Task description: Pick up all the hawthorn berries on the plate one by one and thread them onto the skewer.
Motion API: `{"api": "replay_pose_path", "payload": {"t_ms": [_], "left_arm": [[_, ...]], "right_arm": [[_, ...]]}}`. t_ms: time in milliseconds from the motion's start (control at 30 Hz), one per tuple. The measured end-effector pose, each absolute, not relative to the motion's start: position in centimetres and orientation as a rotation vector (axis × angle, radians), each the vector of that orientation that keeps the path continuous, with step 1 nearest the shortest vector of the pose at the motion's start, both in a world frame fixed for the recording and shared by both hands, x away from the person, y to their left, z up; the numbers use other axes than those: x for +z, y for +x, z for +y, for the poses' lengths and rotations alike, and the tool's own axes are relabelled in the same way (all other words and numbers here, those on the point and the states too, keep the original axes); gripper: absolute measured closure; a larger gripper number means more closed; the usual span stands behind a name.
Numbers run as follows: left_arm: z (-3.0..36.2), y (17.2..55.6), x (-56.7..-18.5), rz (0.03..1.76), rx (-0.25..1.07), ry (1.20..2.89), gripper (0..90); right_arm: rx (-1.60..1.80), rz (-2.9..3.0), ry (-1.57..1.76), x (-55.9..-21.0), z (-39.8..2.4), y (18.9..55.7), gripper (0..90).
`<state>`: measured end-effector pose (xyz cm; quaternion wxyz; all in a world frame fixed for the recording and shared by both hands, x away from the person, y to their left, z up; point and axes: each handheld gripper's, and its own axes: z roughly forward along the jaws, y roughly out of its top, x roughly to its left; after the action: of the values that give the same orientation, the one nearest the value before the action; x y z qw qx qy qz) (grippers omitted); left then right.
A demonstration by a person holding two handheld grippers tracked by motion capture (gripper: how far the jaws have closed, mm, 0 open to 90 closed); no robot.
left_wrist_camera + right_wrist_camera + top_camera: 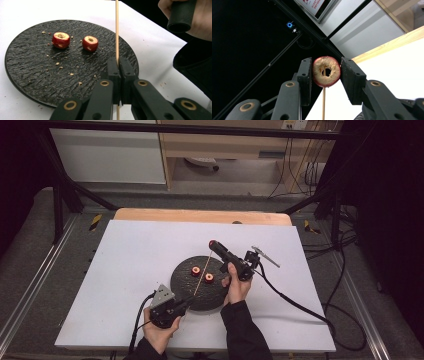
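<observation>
Skewer (202,276) slants over the black plate (182,292) in the high view. In the left gripper view, the left gripper (119,65) clamps the skewer beside two cored red fruits (60,39). In the right gripper view, the right gripper (326,72) pinches a cored fruit (326,71) on the skewer's tip.

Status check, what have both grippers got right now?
Left gripper shut on skewer. Right gripper shut on cored fruit, skewer tip at its hole. Two fruits wait on plate. Nothing blocking.
</observation>
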<state>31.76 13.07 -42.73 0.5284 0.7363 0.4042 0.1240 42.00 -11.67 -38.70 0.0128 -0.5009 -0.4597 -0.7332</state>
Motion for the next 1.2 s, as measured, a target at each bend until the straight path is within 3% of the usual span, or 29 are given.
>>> {"api": "replay_pose_path", "payload": {"t_ms": [1200], "left_arm": [[11.6, 32.1, -42.4, 1.057, 0.188, 1.701, 88.7]], "right_arm": [[-2.367, -1.355, -1.568, -39.7, -11.3, 41.5, 63.5]]}}
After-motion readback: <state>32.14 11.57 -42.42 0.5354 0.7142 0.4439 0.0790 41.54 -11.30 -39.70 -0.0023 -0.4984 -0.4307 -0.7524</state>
